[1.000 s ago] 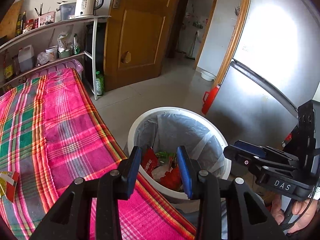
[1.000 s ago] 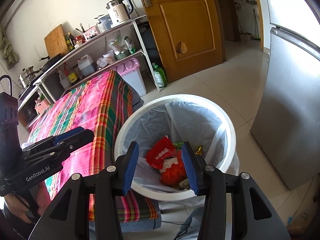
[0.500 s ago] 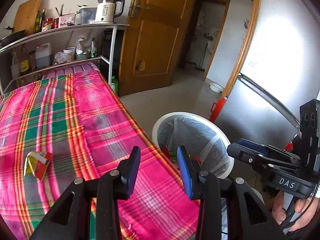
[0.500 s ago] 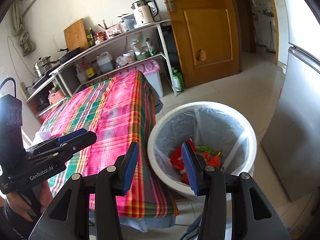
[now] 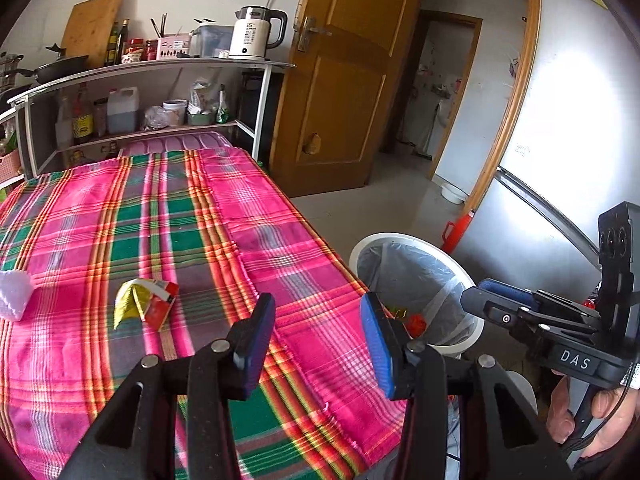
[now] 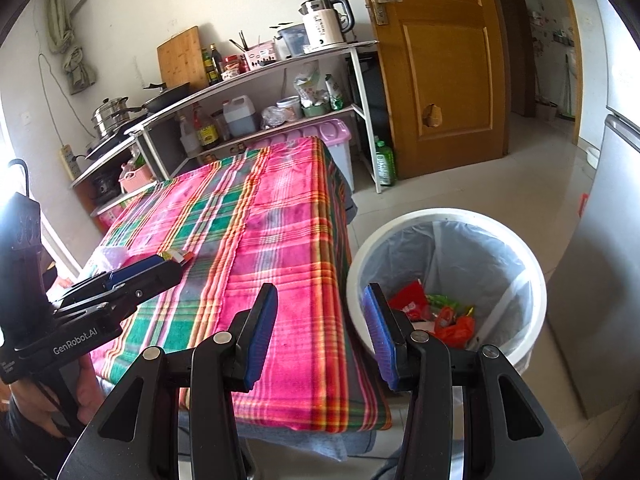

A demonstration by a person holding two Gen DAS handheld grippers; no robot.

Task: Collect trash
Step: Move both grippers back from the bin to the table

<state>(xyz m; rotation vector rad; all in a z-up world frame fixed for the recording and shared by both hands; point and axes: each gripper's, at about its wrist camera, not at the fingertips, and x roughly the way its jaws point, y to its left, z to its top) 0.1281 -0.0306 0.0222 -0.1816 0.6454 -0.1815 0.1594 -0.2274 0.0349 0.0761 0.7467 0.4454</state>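
A crumpled yellow and red wrapper (image 5: 145, 307) lies on the pink plaid tablecloth (image 5: 168, 216), with a white crumpled piece (image 5: 13, 295) at the left edge. My left gripper (image 5: 316, 334) hovers over the cloth's near right part, its jaws opening with nothing between them. The white bin (image 6: 448, 280) with a clear liner stands on the floor beside the table and holds red and green wrappers (image 6: 436, 312). My right gripper (image 6: 320, 332) is open and empty above the table's corner and the bin's rim. In the right wrist view the left gripper (image 6: 160, 266) partly hides the wrapper (image 6: 176, 256).
Behind the table a metal shelf (image 5: 152, 68) carries a kettle (image 5: 256, 32), bottles and jars. A wooden door (image 5: 340, 80) stands at the back and a grey fridge (image 6: 608, 240) to the right of the bin. A hand (image 5: 580, 412) holds the right gripper.
Both grippers have swung left, away from over the bin toward the table. The wrapper has come further into the left wrist view. The left jaws have widened.
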